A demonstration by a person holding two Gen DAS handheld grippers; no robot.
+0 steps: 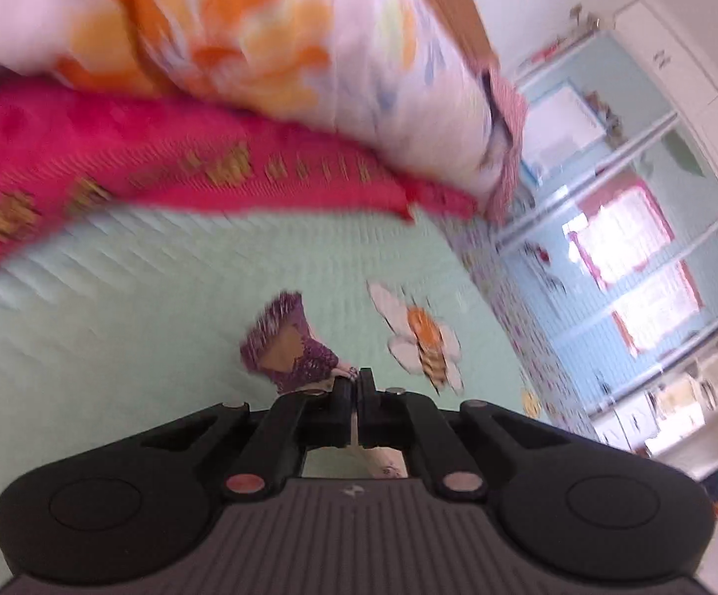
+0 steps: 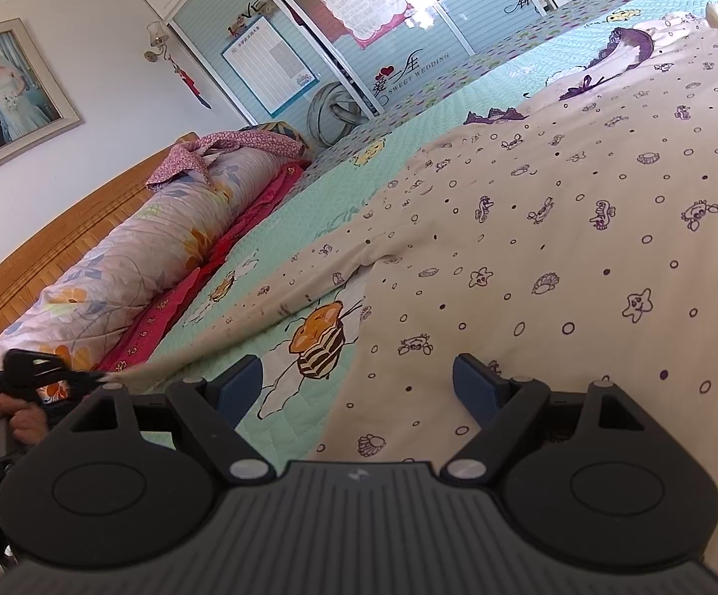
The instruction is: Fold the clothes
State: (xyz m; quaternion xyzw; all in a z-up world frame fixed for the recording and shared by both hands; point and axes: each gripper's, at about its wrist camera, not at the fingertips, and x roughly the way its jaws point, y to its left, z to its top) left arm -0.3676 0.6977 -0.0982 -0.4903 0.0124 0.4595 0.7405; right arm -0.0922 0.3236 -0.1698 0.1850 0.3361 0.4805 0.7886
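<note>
The left tool [image 1: 358, 386] is pinched on a sleeve end of the cream printed garment [image 2: 581, 228], which lies spread on the bed [image 2: 279, 228]; the right tool [image 2: 357, 379] hovers over it, spread wide.

— The bedspread [image 2: 309, 208]?
— Quilted mint cloth, matt, stitched in fine ridges.
— And the cream garment [image 2: 581, 248]?
— Soft thin printed cloth, lace trim at one edge.
— The headboard [image 2: 61, 228]?
— Ribbed wood, slight sheen.
— The right gripper [image 2: 358, 386]?
— Matt black plastic, blue rubbery pads, small metal pins.
</note>
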